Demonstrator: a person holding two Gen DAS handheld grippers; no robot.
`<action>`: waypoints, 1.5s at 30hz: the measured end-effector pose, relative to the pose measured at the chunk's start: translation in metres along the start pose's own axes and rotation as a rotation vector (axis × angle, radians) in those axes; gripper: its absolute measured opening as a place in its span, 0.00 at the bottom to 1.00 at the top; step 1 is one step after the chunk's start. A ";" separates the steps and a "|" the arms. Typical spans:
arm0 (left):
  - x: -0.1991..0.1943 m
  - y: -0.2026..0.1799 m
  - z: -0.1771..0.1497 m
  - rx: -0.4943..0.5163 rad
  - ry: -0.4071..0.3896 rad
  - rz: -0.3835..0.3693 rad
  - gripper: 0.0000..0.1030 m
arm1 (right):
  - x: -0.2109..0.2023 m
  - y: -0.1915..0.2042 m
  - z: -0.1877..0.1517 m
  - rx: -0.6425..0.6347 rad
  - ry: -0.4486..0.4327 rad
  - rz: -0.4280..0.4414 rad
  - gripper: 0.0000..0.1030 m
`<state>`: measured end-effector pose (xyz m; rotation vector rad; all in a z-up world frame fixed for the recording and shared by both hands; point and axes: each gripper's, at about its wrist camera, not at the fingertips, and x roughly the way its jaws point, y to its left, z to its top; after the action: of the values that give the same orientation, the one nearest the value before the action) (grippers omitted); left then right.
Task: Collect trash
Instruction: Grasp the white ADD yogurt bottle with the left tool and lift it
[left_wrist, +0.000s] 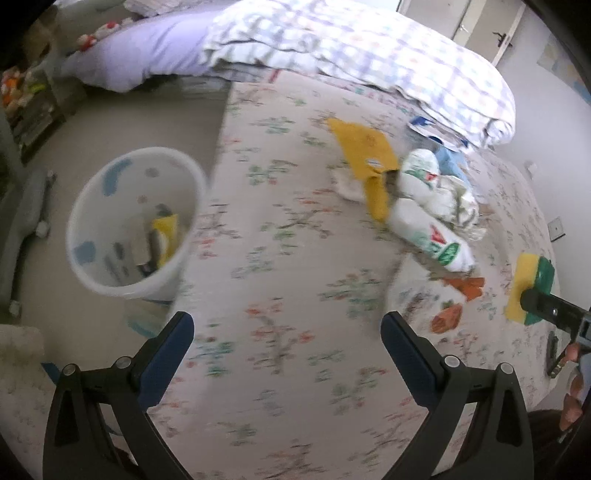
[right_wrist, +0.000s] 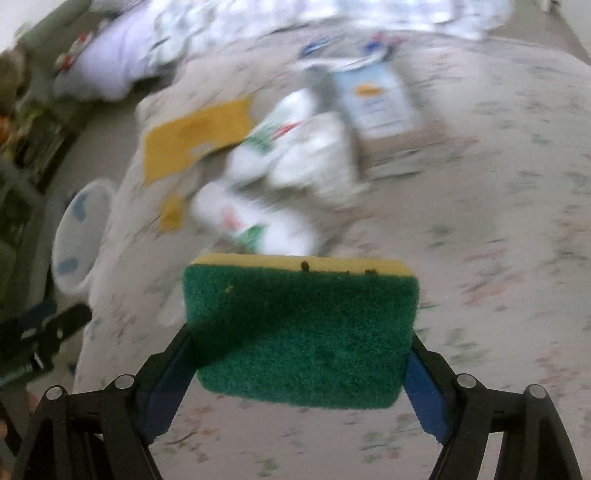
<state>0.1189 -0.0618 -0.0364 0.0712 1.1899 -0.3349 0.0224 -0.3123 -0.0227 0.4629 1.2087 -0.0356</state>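
Sponge (right_wrist: 301, 332) sits clamped by its ends in my right gripper (right_wrist: 295, 369), lifted clear of the bed (right_wrist: 498, 221) for carrying to the bin (left_wrist: 136, 221) on the floor alongside, while my left gripper (left_wrist: 286, 332) hangs spread and empty.

blurred: trash pile (right_wrist: 295, 155) | labels unreadable | bin (right_wrist: 79, 236) partly hidden by bed (right_wrist: 480, 221)

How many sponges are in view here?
1: a green-and-yellow sponge, clamped in the right gripper above the bed. Others may be hidden under the trash pile.
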 end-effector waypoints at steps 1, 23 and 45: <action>0.001 -0.007 0.001 -0.005 0.001 -0.013 0.99 | -0.002 -0.010 0.002 0.022 -0.008 -0.013 0.83; 0.082 -0.115 0.051 -0.194 0.039 -0.279 0.63 | -0.010 -0.092 0.002 0.137 0.006 -0.072 0.83; 0.052 -0.105 0.057 -0.147 -0.043 -0.364 0.40 | -0.022 -0.088 0.013 0.168 -0.040 -0.014 0.83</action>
<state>0.1564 -0.1862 -0.0502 -0.2826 1.1802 -0.5632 0.0022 -0.4012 -0.0282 0.5980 1.1742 -0.1589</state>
